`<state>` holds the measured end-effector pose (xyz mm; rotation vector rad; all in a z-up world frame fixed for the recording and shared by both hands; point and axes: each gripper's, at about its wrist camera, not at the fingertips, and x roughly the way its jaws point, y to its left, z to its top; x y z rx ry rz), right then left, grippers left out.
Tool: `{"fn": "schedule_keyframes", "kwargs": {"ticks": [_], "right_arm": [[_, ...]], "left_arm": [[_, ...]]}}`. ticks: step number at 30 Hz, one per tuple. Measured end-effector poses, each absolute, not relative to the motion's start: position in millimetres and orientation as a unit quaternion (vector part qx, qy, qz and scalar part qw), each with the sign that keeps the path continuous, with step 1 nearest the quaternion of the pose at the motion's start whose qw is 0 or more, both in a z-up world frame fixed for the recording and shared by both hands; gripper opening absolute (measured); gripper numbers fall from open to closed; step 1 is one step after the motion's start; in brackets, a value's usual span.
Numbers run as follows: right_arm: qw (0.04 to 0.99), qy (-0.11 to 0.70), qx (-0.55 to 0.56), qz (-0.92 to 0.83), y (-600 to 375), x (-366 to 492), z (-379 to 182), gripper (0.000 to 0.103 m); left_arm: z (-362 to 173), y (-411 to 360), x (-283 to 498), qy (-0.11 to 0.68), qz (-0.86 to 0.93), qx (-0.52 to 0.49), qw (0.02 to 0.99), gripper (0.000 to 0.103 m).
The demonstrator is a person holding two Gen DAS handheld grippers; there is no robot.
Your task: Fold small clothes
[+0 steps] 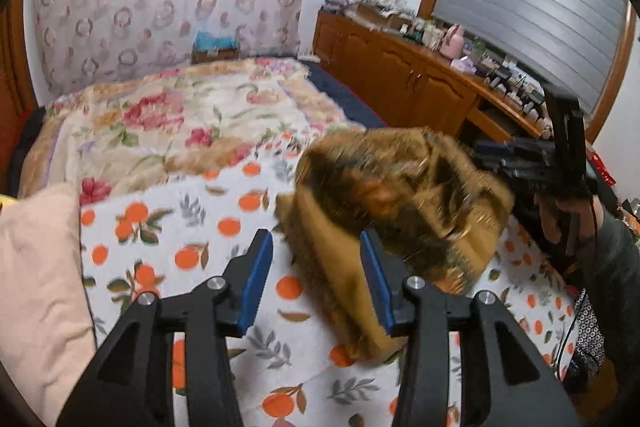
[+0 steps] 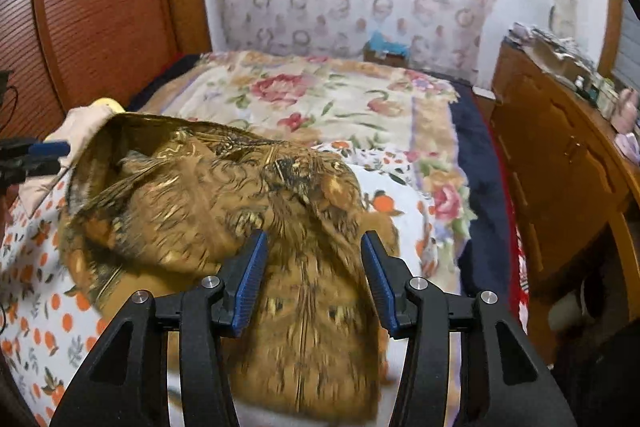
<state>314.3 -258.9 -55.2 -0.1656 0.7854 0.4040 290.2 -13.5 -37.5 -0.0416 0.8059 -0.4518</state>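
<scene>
A small brown and mustard patterned garment (image 1: 400, 203) lies crumpled on the orange-print sheet (image 1: 192, 251) of the bed. My left gripper (image 1: 316, 283) is open, just left of and above the garment's near edge, holding nothing. In the right wrist view the same garment (image 2: 224, 211) spreads under my right gripper (image 2: 314, 283), which is open with the cloth between and below its blue pads, not pinched. The right gripper also shows at the right of the left wrist view (image 1: 532, 163). The left gripper's blue tips show at the left edge of the right wrist view (image 2: 44, 151).
A floral quilt (image 1: 168, 119) covers the far half of the bed. A pink pillow (image 1: 36, 267) lies at the left. A wooden dresser (image 1: 408, 75) with clutter on top runs along the right. A wooden headboard (image 2: 92, 7) stands at the left.
</scene>
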Motion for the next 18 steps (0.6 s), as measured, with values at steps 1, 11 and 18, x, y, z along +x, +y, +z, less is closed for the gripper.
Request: {"fn": "schedule_keyframes", "kwargs": {"ticks": [1,11,18], "right_arm": [[0.898,0.383,-0.084,0.200,-255.6,322.2,-58.1,0.049],[0.924,0.331,-0.043,0.184,-279.2,342.7,-47.7,0.000],[0.932,0.347,-0.022,0.101,-312.3,348.8,-53.9,0.001]], "left_arm": [[-43.5,-14.4,291.7,0.395,-0.219,-0.021,0.892,0.044],[-62.2,-30.7,312.0,0.412,-0.223,-0.026,0.883,0.044],[-65.5,-34.2,333.0,0.414,-0.219,-0.032,0.883,0.044]]}}
